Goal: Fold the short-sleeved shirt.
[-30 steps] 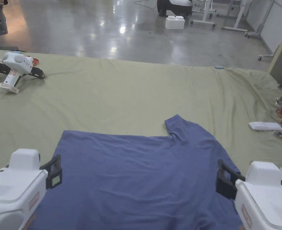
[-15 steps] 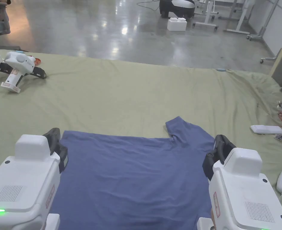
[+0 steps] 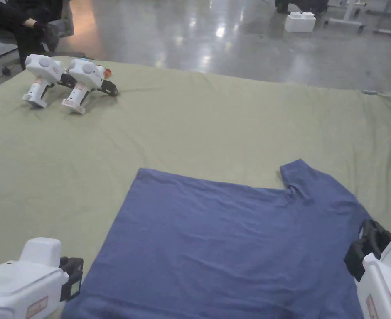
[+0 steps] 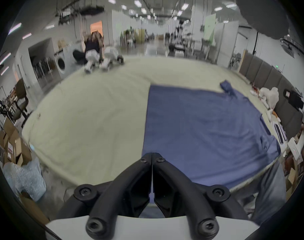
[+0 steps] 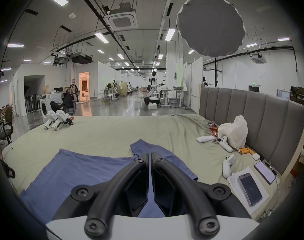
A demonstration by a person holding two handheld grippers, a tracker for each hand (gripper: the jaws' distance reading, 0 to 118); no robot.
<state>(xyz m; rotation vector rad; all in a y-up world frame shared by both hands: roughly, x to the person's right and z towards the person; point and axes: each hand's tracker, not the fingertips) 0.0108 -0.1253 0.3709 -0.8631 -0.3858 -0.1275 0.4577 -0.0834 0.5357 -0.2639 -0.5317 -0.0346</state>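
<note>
A: Scene status?
B: Bed (image 3: pixel 232 120) with an olive-green sheet, grey padded headboard (image 5: pixel 251 108) along its right side. Blue short-sleeved shirt (image 3: pixel 232 241) lies flat on the near half of the bed, mildly wrinkled, one sleeve (image 3: pixel 300 174) sticking out on the far edge toward the right. Near hem runs off the bottom of the head view.
A: Grippers?
B: Left gripper (image 4: pixel 152 157) sits at the shirt's near left edge; its fingers are pressed together, only a thin slit between them. Tips line up with the shirt's left border, but can't tell whether any fabric is caught. Right gripper (image 5: pixel 150 155) is over the shirt's right part, below the sleeve; fingers together as well, nothing visibly pinched.
A: Clutter?
B: Two spare white handheld grippers (image 3: pixel 65 81) lying side by side at the far left corner of the bed, well apart from the shirt. By the headboard: white plastic bag (image 5: pixel 234 131), white game controllers (image 5: pixel 227 165), a phone (image 5: pixel 250 190) on a paper sheet (image 5: pixel 238 191). A person (image 5: pixel 68 98) sits in a chair beyond the far left corner.
</note>
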